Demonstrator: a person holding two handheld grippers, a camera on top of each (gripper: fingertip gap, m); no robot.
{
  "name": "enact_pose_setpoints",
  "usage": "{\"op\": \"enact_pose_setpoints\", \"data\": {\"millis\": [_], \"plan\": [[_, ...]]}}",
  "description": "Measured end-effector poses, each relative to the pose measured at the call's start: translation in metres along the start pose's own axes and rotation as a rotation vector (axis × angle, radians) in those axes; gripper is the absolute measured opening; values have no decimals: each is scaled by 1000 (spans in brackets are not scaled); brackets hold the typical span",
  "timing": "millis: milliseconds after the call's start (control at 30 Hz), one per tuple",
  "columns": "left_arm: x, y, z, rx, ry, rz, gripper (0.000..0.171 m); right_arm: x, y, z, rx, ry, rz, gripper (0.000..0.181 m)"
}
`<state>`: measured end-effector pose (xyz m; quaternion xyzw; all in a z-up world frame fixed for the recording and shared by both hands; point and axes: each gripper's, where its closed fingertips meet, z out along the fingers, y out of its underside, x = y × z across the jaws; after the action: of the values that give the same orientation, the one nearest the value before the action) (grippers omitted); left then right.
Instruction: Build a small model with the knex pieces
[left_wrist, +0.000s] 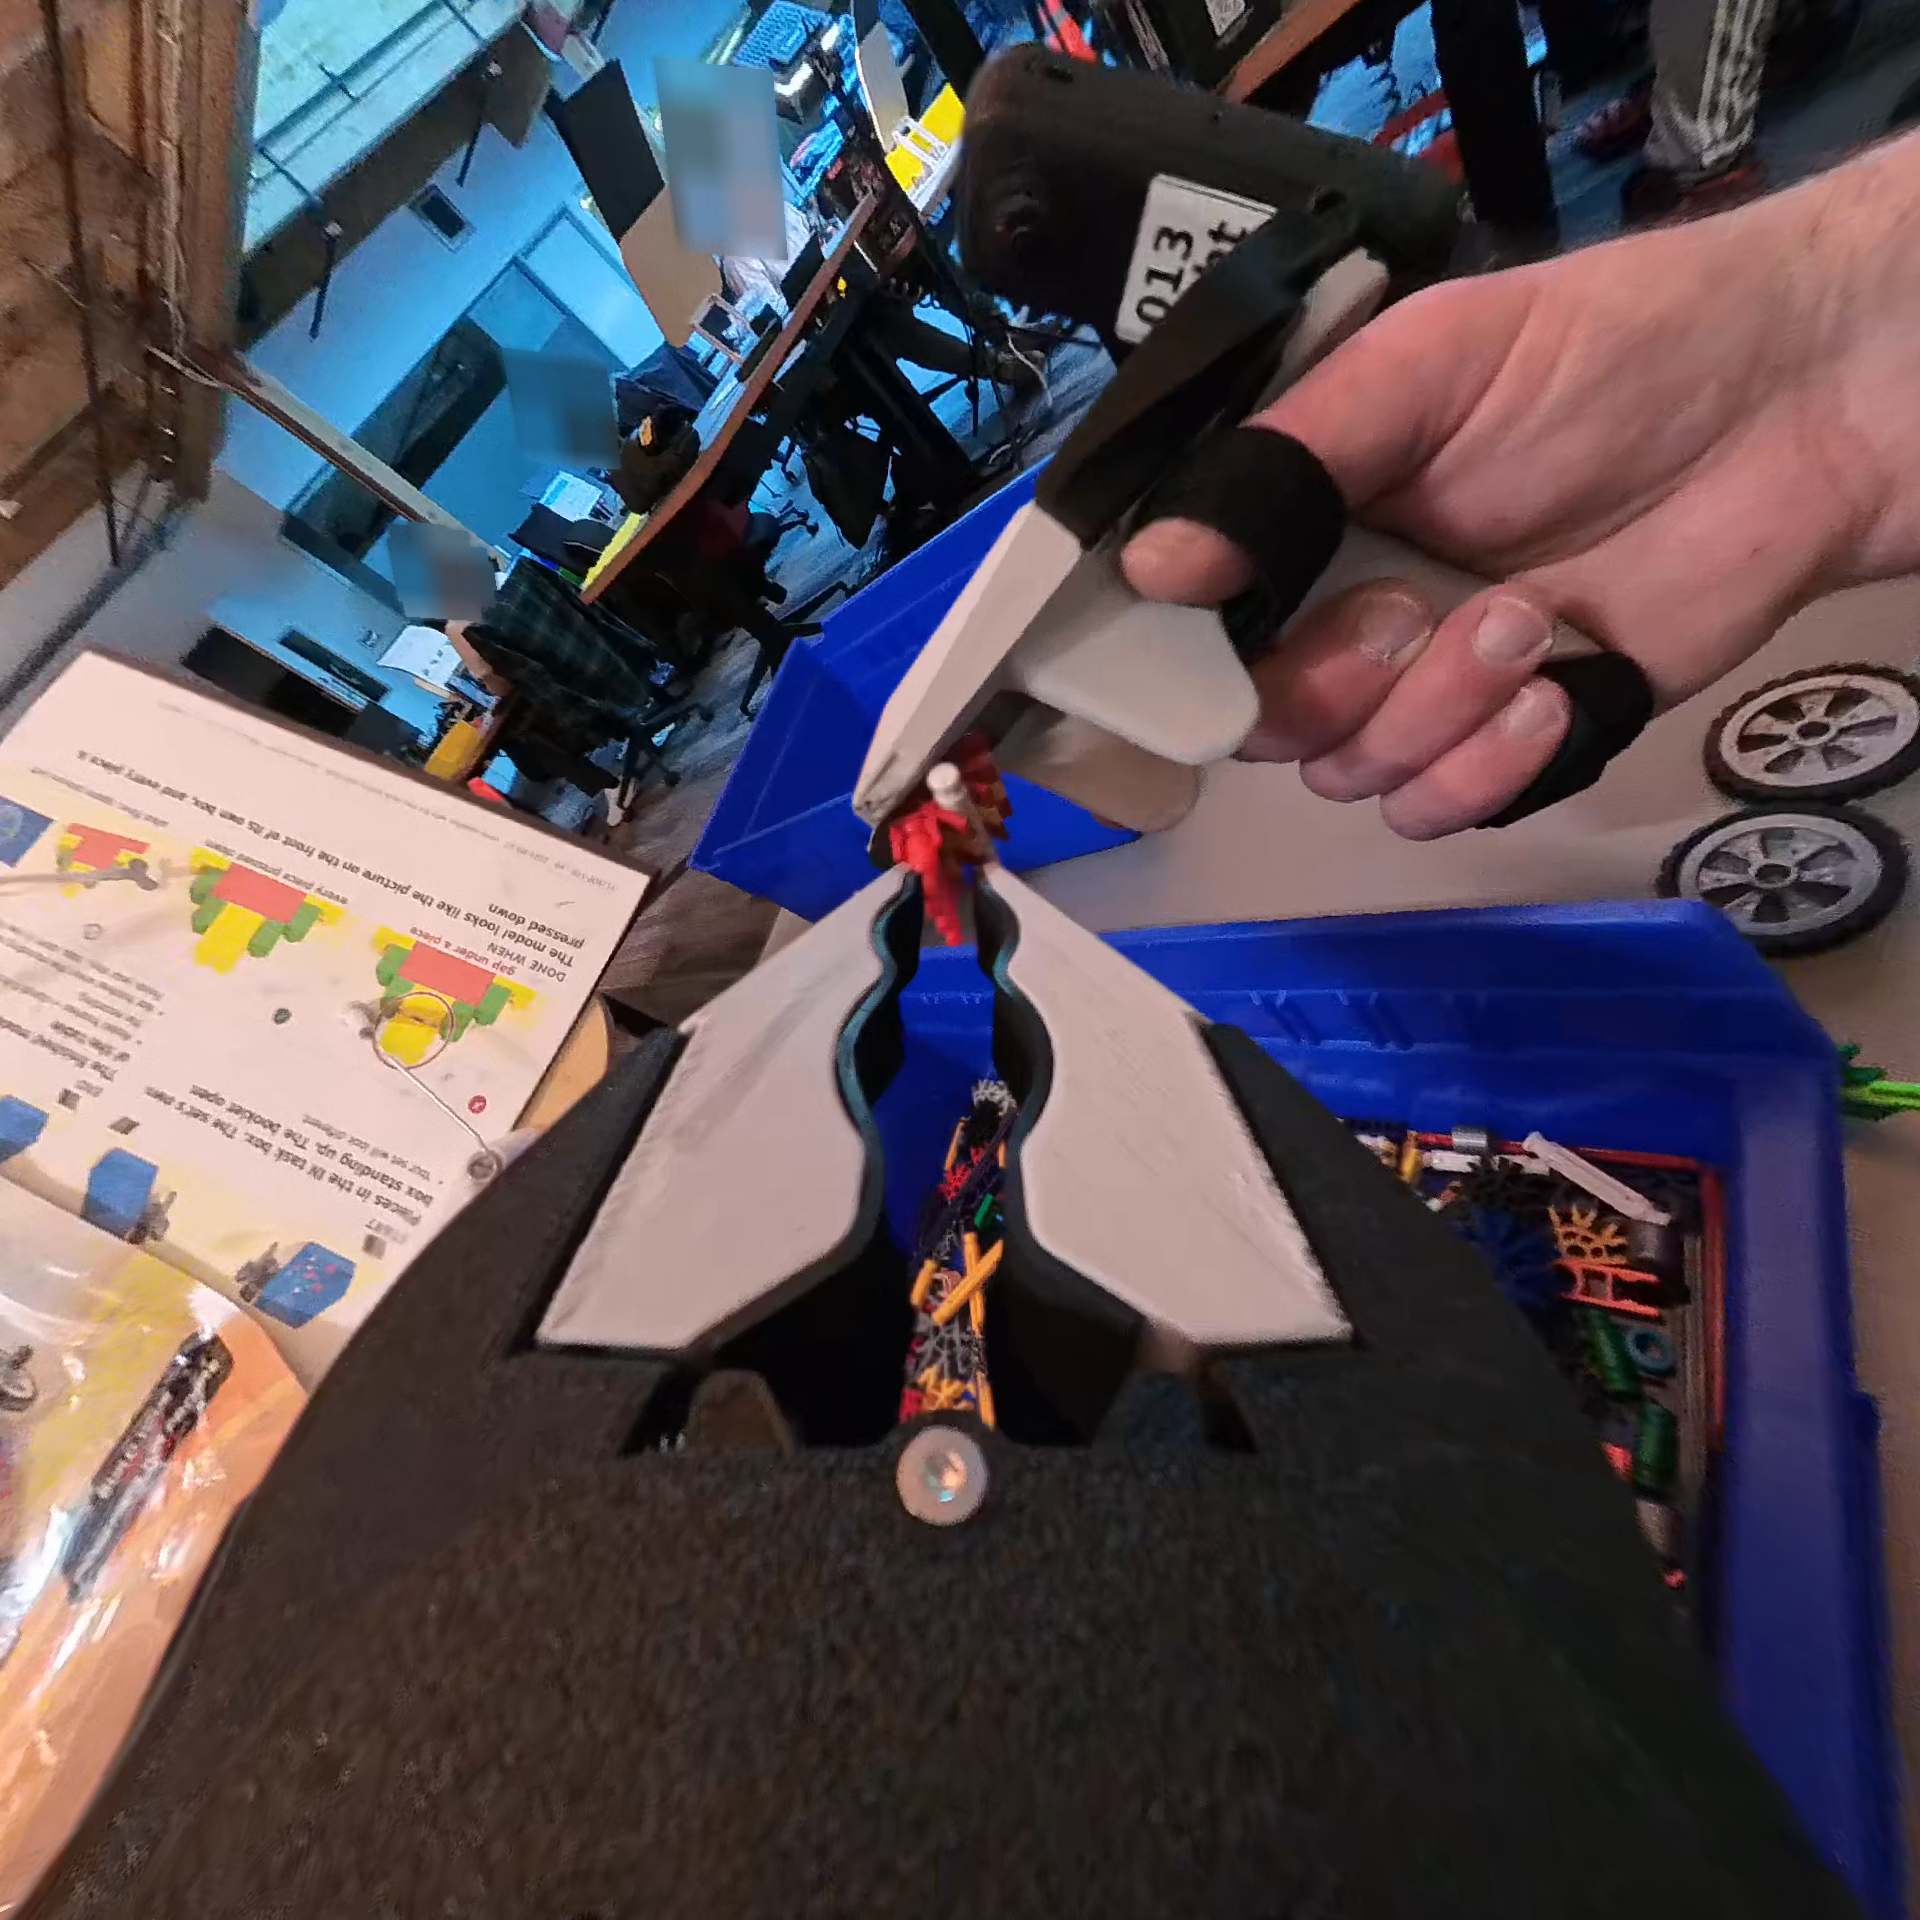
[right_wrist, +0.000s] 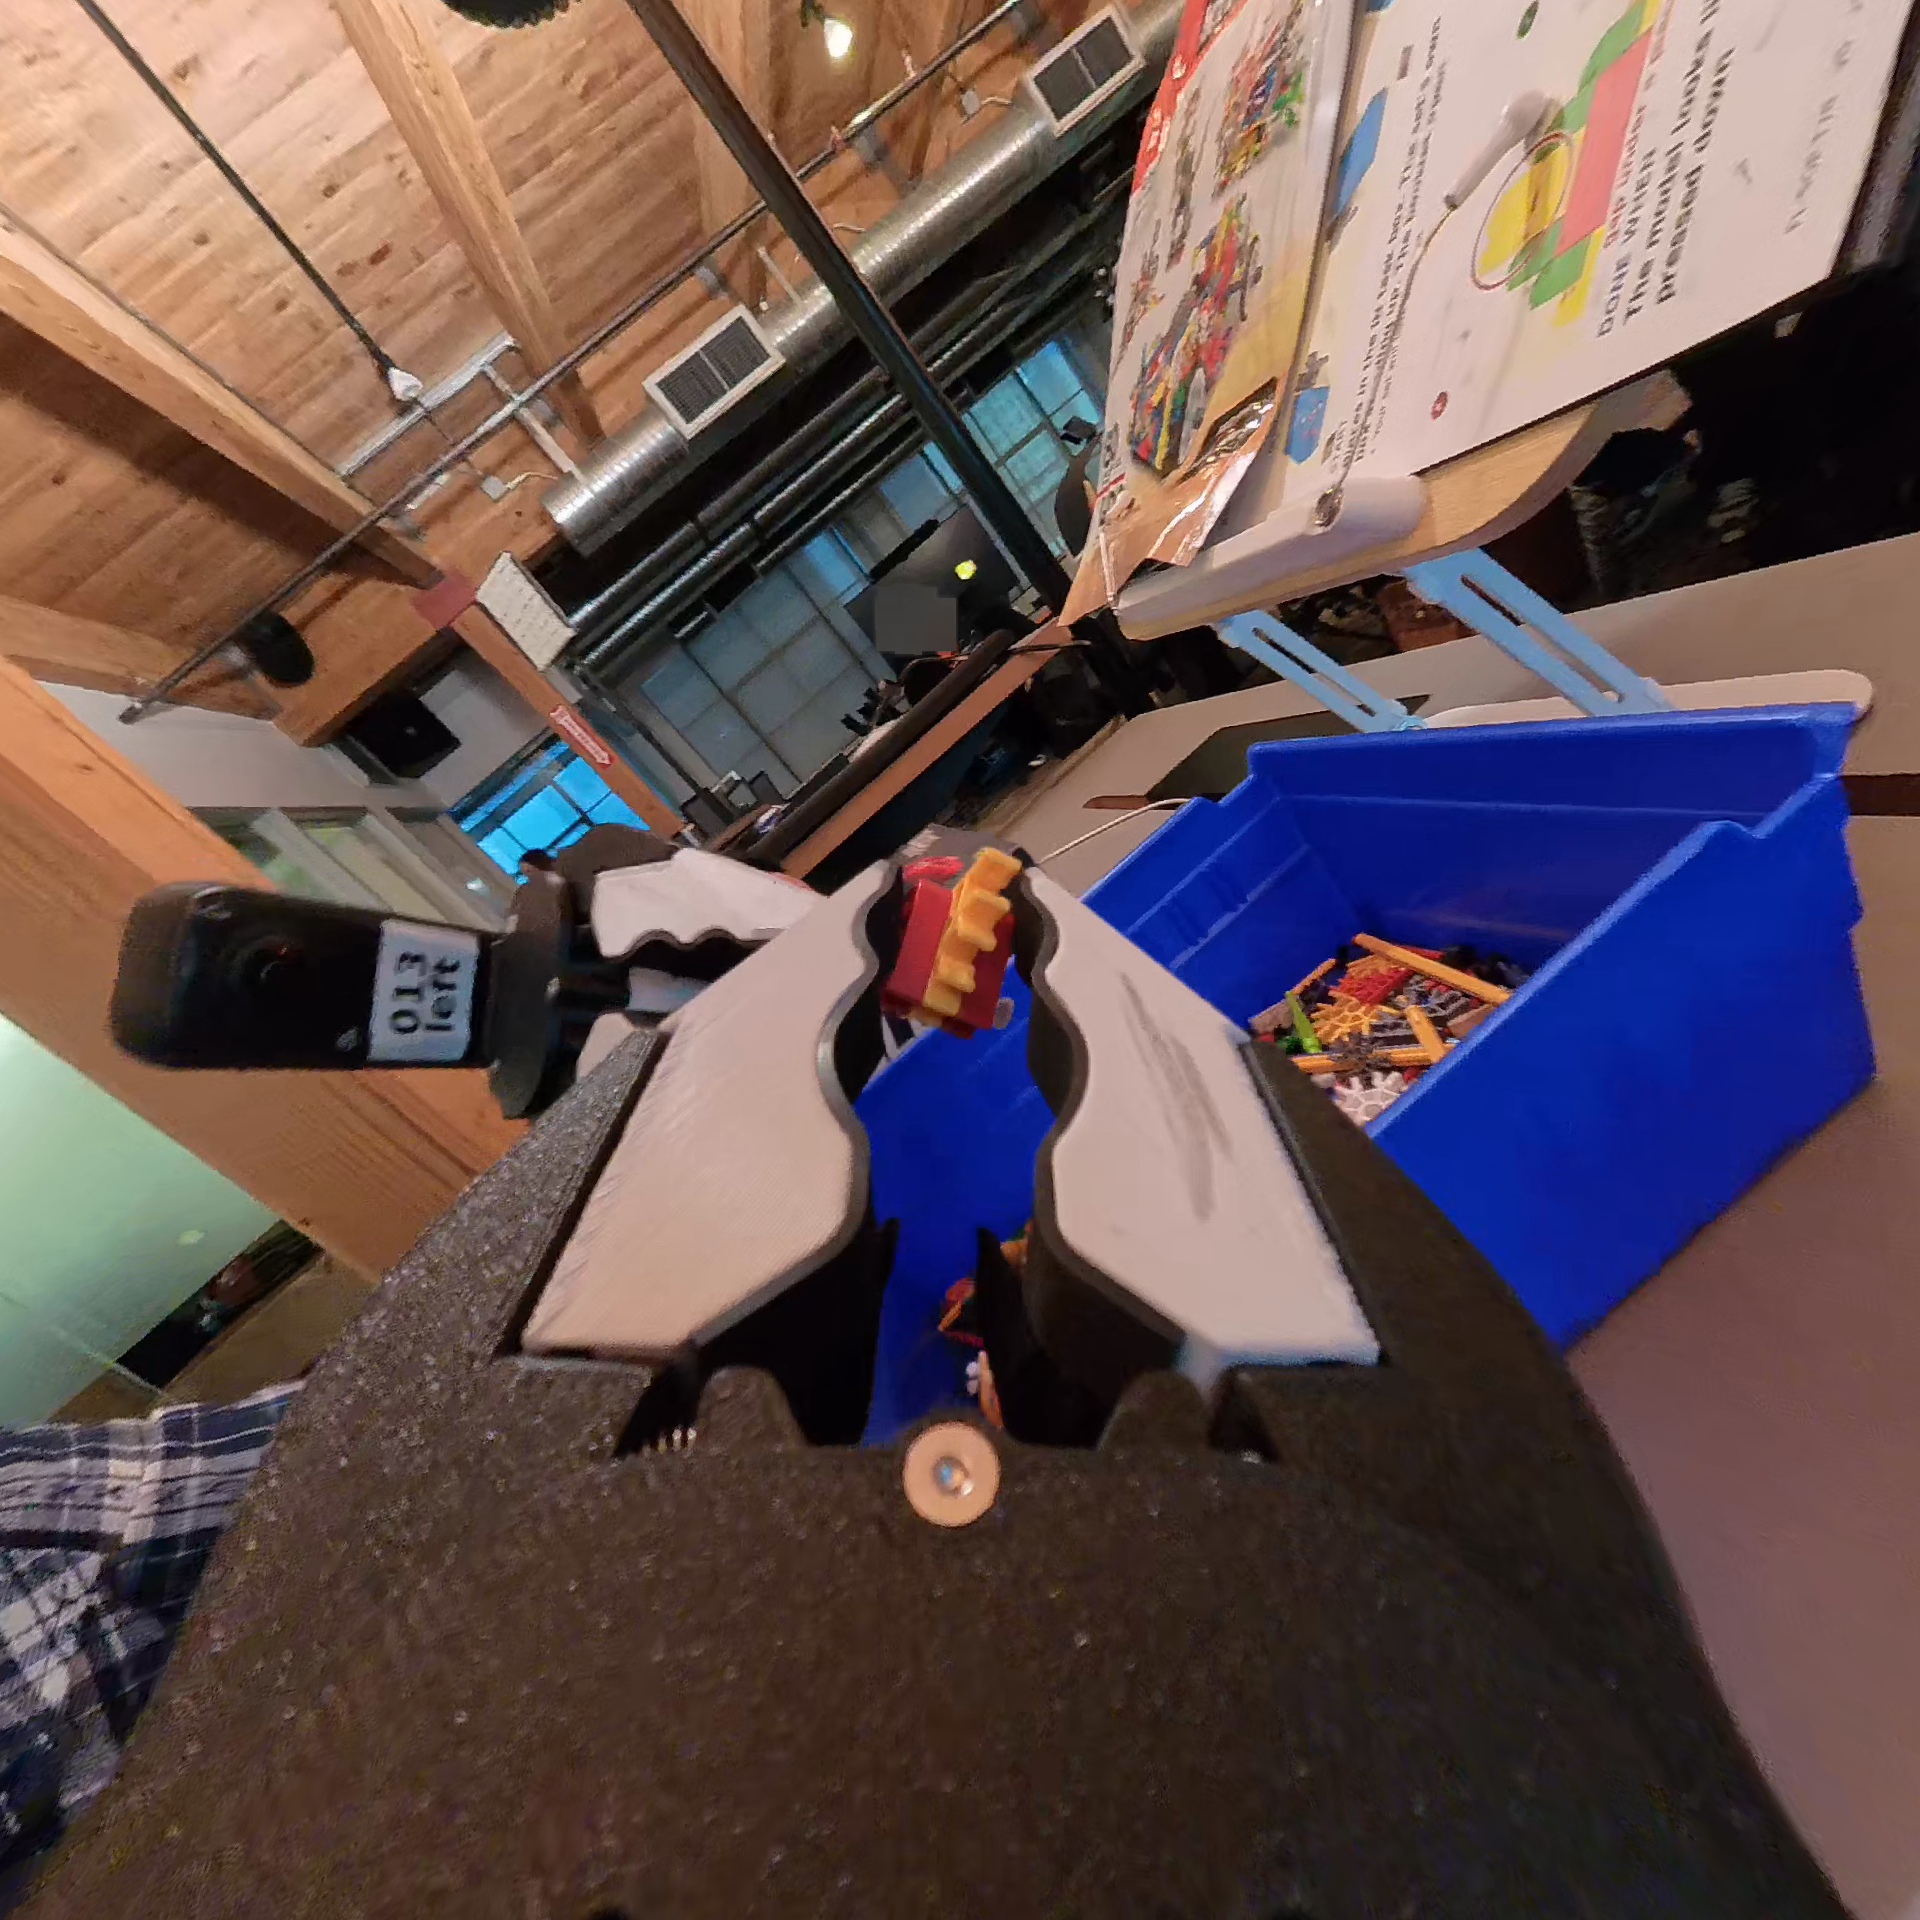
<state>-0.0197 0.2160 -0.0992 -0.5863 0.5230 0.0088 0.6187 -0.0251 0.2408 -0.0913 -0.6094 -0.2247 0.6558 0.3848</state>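
Both grippers meet above the near blue bin (left_wrist: 1766, 1195) of mixed construction-toy rods and connectors. The left gripper (left_wrist: 940, 883) is nearly closed on a red ridged piece (left_wrist: 935, 852), pinched at the fingertips. The right gripper (right_wrist: 961, 914) clamps a red-and-yellow gear stack (right_wrist: 951, 956); in the left view its tips touch the same red piece, apparently one small assembly. A second blue bin (left_wrist: 821, 748) sits behind, two grey wheels (left_wrist: 1787, 873) near the table's right edge, and an instruction sheet (left_wrist: 260, 935) stands at the left.

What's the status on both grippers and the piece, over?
Left gripper shut on red piece. Right gripper shut on its red-and-yellow gear end. Both held above blue bin of parts. Nothing in the way.
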Motion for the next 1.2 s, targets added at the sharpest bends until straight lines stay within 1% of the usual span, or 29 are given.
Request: {"op": "enact_pose_setpoints", "data": {"millis": [133,233,300,400,567,633,733,800,933,1200], "plan": [[6,-2,7,-50,-57,133,20,6,2,0,-11,46,-24,19],[11,-3,11,-71,-62,160,23,6,6,3,-28,64,-52,19],[8,0,11,-91,-80,155,19,7,7,3,-32,74,-59,19],[6,2,12,-92,-85,134,19,8,7,4,-31,78,-55,20],[7,3,14,-102,-117,163,15,10,7,4,-23,83,-28,19],[13,1,17,-96,-96,182,7,9,12,6,-50,77,-23,17],[14,6,19,-140,-122,234,9,11,14,8,-52,92,-30,14],[15,6,21,-143,-114,219,8,9,7,4,-34,77,-28,5],[18,9,21,-149,-98,225,6,11,10,5,-44,94,-46,5],[16,5,17,-120,-86,208,3,5,9,5,-35,54,-42,6]]}}
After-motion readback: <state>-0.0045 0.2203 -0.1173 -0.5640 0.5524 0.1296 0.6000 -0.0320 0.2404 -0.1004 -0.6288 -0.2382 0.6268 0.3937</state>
